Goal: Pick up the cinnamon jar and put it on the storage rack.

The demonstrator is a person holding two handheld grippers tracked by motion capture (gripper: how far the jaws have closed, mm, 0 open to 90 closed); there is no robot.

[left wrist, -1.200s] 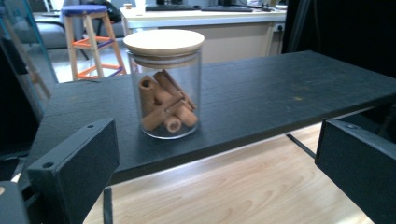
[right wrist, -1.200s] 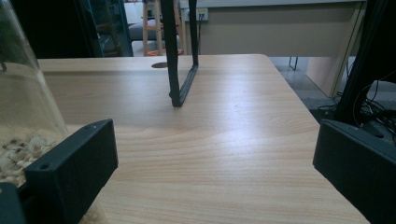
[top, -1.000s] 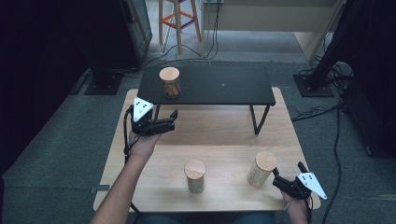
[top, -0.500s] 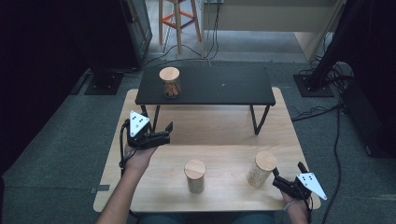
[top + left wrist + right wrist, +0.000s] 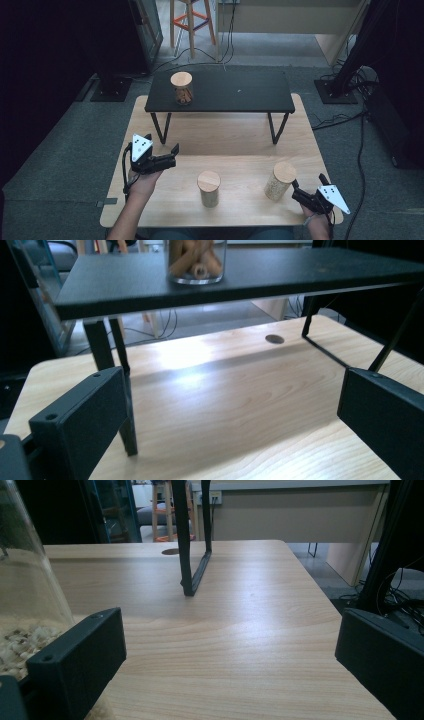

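Note:
A glass jar [image 5: 181, 88] with a wooden lid, holding brown sticks, stands on the left of a low black shelf [image 5: 235, 92]. The same jar [image 5: 196, 260] rises above the shelf edge [image 5: 280, 282] in the left gripper view. Two more lidded jars stand on the wooden table [image 5: 240, 135], one at the front middle [image 5: 209, 189] and one at the front right [image 5: 279, 181]. My left gripper [image 5: 173, 156] hovers open over the table's left side, its jaws wide apart around bare wood. My right gripper [image 5: 308, 183] is open just right of the front-right jar [image 5: 22, 610], which stands outside its left jaw.
The black shelf stands on thin legs [image 5: 159, 127] across the back half of the table; one leg [image 5: 192, 555] is ahead of my right gripper. An orange stool [image 5: 190, 20] and cables [image 5: 345, 120] lie on the floor beyond. Bare wood spreads under the shelf.
My left gripper has drawn back from beside the shelf toward the person, lower and more to the front left of the table. The right gripper and the jars have stayed put.

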